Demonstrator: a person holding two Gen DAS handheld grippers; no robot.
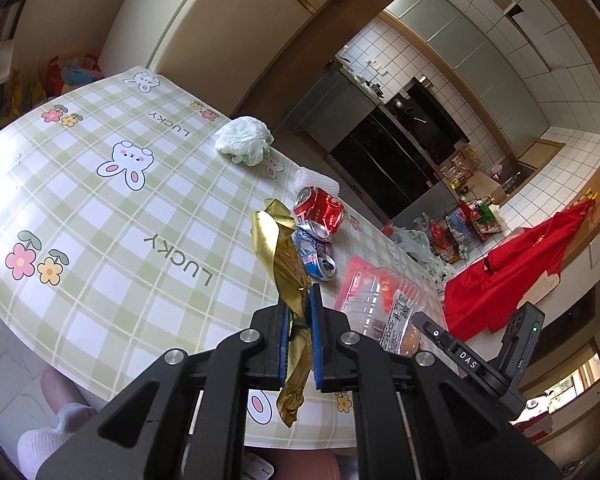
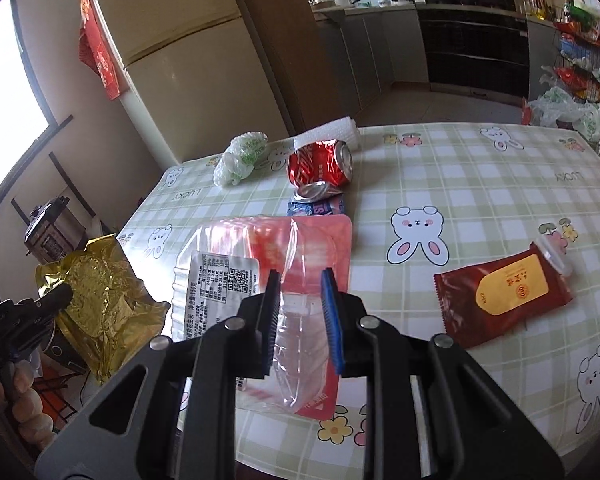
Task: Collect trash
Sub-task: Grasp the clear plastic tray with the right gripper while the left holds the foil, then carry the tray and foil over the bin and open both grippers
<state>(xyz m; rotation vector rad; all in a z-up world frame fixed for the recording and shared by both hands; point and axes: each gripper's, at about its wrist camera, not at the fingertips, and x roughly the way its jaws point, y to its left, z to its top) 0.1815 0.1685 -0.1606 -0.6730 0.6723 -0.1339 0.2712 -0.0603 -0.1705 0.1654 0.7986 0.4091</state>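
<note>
My left gripper [image 1: 299, 300] is shut on a crumpled gold foil wrapper [image 1: 286, 264] and holds it above the table; the wrapper also shows in the right wrist view [image 2: 100, 292], off the table's left edge. My right gripper [image 2: 300, 280] is open, its fingers astride a clear plastic tray with a red label [image 2: 268, 264], which also shows in the left wrist view [image 1: 376, 300]. Beyond lie a crushed red can [image 2: 320, 166], a crushed blue can [image 2: 316, 207], a crumpled white plastic bag [image 2: 240, 158], white foam [image 2: 332, 132] and a dark red sachet [image 2: 504, 292].
The table [image 2: 460, 184] has a green check cloth with bunnies. A fridge [image 2: 188, 48] stands behind its far left corner. Kitchen counters and a snack rack [image 2: 576, 52] lie beyond. A red bag [image 1: 512, 268] hangs right of the table in the left wrist view.
</note>
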